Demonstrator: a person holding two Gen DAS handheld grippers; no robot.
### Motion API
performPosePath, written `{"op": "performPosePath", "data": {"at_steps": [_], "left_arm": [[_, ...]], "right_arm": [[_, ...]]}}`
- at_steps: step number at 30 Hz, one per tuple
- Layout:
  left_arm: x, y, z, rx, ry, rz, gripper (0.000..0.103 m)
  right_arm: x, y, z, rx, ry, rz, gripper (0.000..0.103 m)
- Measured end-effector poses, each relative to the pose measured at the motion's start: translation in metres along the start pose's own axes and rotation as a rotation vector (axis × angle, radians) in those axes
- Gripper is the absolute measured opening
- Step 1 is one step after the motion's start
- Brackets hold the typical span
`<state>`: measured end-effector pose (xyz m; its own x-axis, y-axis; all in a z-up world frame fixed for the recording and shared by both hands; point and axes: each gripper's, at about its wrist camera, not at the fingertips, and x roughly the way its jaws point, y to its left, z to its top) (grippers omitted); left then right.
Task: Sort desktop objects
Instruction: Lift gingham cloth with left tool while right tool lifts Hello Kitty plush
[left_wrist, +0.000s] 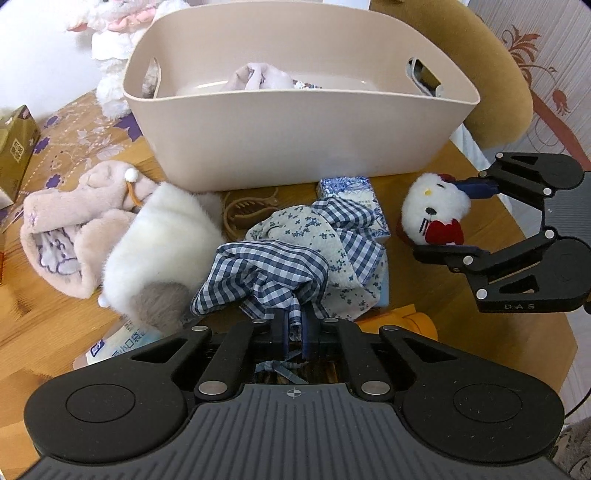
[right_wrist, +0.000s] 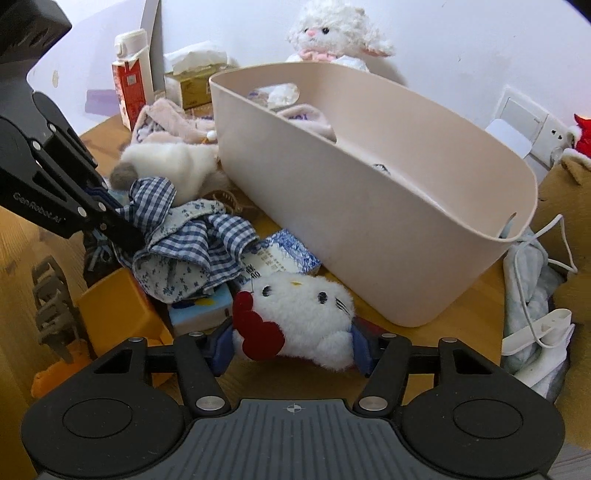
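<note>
A: Right, I'm pinching the cloth (left_wrist: 280, 266) with the left gripper (left_wrist: 293, 332), jaws fully closed on a fold of its near edge. The right gripper (right_wrist: 291, 343) is clamping the cat (right_wrist: 295, 314), one pad on each side of its head.

B: Where's the bin (left_wrist: 303, 122)?

A: At twelve o'clock from the left camera, just behind the pile. From the right camera it's running from twelve to two, with its near wall close beyond the cat.

B: So, lifting advice?

A: I'm thinking straight up first. The cloth is draped over a box (left_wrist: 365, 206), so dragging it sideways could pull the box along. The bin's rim is standing high, and both loads need to clear it before going forward.

B: Room?

A: It's tight. The grippers are near each other, the right at three o'clock of the left. The table edge (left_wrist: 554, 332) is at four o'clock.
</note>
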<state>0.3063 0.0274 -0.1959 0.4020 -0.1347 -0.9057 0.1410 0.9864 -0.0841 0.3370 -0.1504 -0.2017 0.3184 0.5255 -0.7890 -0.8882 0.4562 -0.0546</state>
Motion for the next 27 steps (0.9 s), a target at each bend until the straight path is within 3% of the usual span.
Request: {"op": "performPosePath", "data": {"at_steps": [21, 27], "left_arm": [[-0.044, 0.002, -0.010, 0.014, -0.086, 0.015, 0.005], [-0.064, 0.007, -0.009, -0.024, -0.127, 0.022, 0.005]], "right_arm": [[-0.044, 0.016, 0.001, -0.035, -0.090, -0.013, 0.059], [-0.058, 0.012, 0.007, -0.040, -0.128, -0.031, 0.059]]}}
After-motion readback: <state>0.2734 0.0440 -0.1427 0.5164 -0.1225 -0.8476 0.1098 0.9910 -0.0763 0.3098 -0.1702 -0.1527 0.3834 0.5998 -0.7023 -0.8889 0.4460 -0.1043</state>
